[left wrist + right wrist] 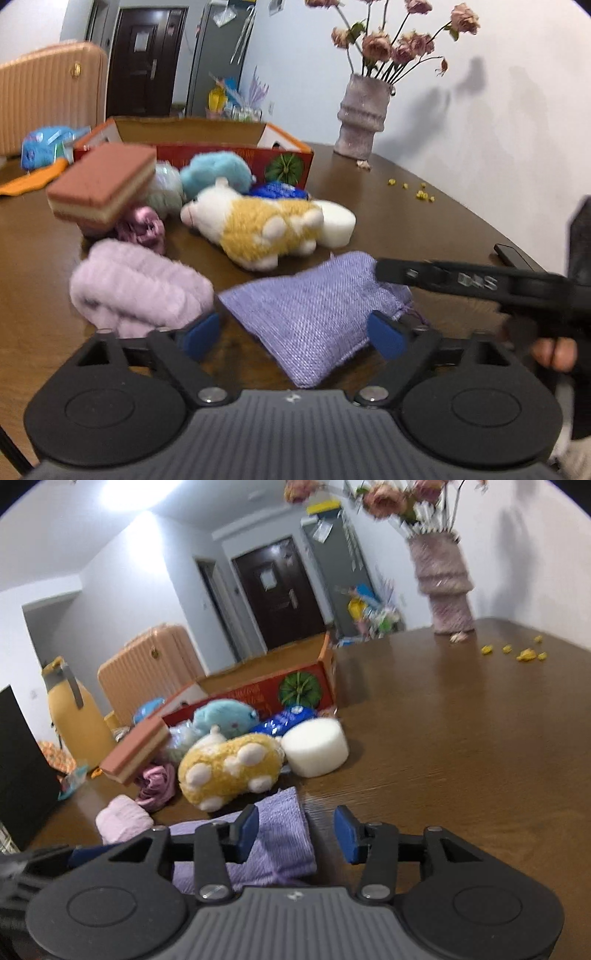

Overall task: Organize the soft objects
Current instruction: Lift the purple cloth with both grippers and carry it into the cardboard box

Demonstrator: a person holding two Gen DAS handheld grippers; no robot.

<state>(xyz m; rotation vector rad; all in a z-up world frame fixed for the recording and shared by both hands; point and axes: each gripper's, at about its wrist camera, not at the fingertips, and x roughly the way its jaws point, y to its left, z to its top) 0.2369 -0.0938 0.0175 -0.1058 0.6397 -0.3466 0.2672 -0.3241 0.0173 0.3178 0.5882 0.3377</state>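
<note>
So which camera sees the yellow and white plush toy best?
The left wrist view: the plush toy lies on its side there, showing its white head, yellow body and legs. The right wrist view shows the toy end-on, mostly its underside and white paws, with the head largely hidden behind the body.

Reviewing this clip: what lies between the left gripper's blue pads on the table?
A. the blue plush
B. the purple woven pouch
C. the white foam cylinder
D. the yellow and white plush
B: in the left wrist view the purple woven pouch lies flat on the table between the open blue pads of the left gripper, which do not press on it.
</note>
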